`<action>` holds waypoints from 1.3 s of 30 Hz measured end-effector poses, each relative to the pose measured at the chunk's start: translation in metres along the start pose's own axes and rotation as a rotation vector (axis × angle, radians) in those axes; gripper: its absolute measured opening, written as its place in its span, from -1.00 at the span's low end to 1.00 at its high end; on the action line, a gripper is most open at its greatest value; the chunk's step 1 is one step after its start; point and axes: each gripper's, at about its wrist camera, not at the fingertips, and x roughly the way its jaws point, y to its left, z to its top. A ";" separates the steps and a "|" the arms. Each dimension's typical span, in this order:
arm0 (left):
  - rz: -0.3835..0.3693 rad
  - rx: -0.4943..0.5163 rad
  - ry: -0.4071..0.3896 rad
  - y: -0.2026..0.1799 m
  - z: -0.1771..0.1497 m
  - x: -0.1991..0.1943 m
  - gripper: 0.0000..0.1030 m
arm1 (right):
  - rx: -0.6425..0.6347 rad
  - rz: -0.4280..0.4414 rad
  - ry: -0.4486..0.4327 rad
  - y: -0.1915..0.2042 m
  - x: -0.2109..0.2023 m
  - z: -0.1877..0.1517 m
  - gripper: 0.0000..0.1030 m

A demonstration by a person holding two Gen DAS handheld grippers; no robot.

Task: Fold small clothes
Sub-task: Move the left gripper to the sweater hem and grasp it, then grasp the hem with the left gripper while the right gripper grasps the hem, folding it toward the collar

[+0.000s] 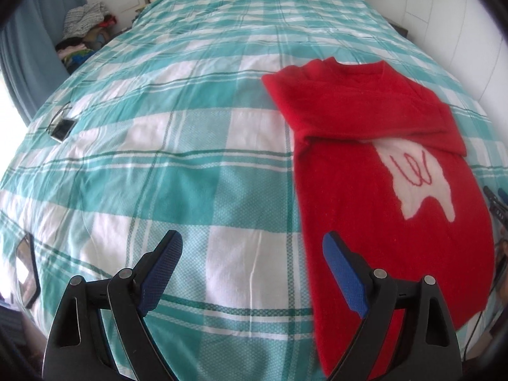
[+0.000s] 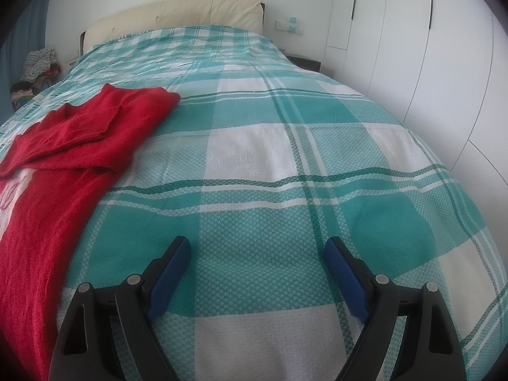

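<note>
left gripper [image 1: 252, 252]: released, nothing between its jaws; it hangs over the bedspread just beside the sweater's left edge, probably placed to take that edge next.
red sweater [image 1: 365, 165]: lies flat on the bed [image 1: 158, 127] toward its near edge, both sleeves crossed over the chest, so the side folds look done and the lengthwise fold remains.
right gripper [image 2: 257, 255]: released and empty, over bare checked bedspread to the sweater's right, seemingly waiting.
</note>
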 end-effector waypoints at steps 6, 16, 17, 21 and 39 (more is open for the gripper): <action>-0.065 -0.075 0.046 0.002 -0.034 0.001 0.77 | 0.014 0.069 -0.023 -0.008 -0.021 0.007 0.67; -0.241 -0.140 0.143 -0.003 -0.104 -0.013 0.50 | 0.048 0.637 0.285 0.014 -0.117 -0.038 0.67; -0.256 -0.155 0.143 -0.003 -0.106 -0.013 0.36 | 0.097 0.673 0.341 0.015 -0.114 -0.049 0.64; -0.284 -0.171 0.148 -0.007 -0.108 -0.017 0.23 | 0.272 0.744 0.441 0.015 -0.100 -0.083 0.32; -0.392 -0.064 0.225 -0.034 -0.112 -0.017 -0.93 | 0.147 0.816 0.484 0.051 -0.105 -0.077 -0.91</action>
